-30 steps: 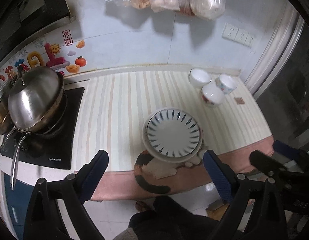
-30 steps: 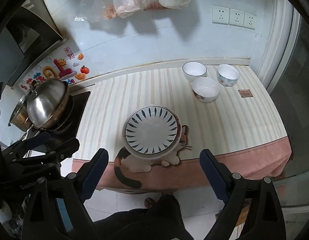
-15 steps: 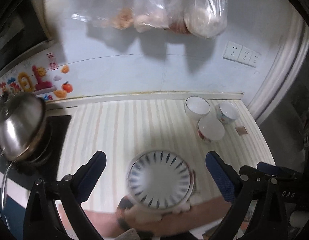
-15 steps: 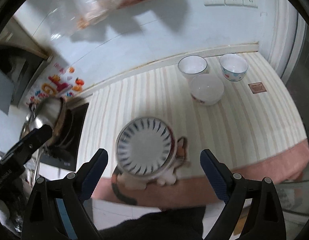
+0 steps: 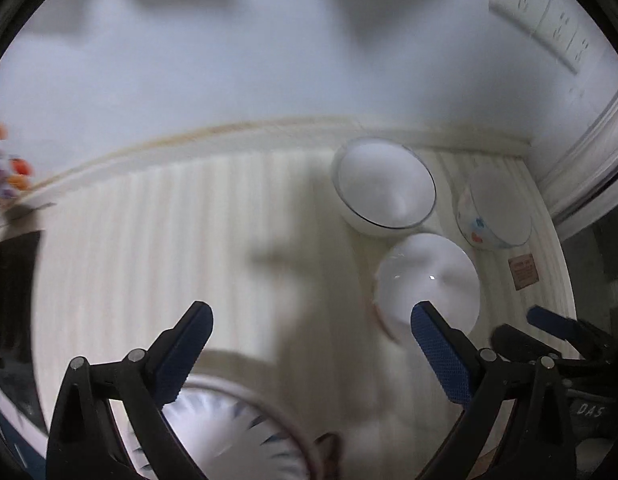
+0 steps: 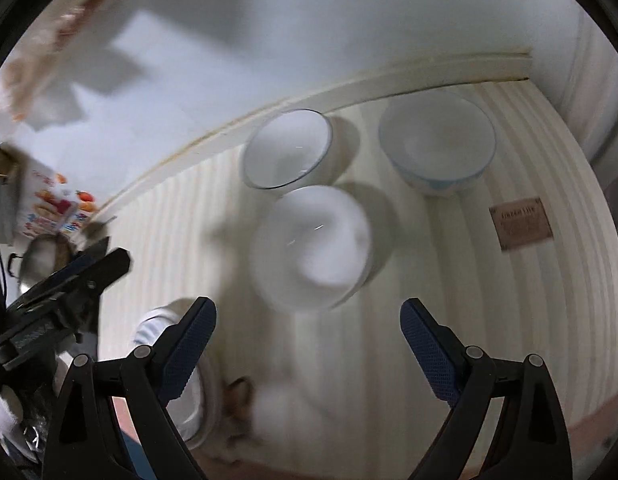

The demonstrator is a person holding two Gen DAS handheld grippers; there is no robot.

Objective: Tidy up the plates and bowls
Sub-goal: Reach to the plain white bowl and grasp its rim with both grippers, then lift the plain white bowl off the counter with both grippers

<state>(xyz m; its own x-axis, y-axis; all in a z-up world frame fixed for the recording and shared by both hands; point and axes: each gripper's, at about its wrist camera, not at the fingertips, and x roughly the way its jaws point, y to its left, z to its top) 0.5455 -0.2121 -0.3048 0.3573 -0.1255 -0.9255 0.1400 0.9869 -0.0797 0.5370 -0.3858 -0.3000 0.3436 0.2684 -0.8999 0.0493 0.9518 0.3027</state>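
Note:
Three bowls stand at the back right of the striped counter: a white bowl by the wall (image 5: pixel 385 182) (image 6: pixel 287 148), a nearer white bowl (image 5: pixel 429 280) (image 6: pixel 313 246) and a patterned bowl (image 5: pixel 495 212) (image 6: pixel 437 144) to the right. A blue-rayed plate (image 5: pixel 225 436) (image 6: pixel 189 392) lies at the near edge, under my left gripper's left finger. My left gripper (image 5: pixel 311 320) is open and empty, its right finger in front of the nearer bowl. My right gripper (image 6: pixel 309 314) is open and empty, just short of the nearer bowl. Both views are blurred.
A small brown square (image 5: pixel 523 272) (image 6: pixel 521 222) lies on the counter right of the bowls. A steel pot (image 6: pixel 43 256) sits at the far left. Wall sockets (image 5: pixel 549 20) are at the upper right. The back wall runs right behind the bowls.
Both grippers have moved forward and down towards the bowls. The bowls look much larger now and the plate has slid to the bottom edge of both views.

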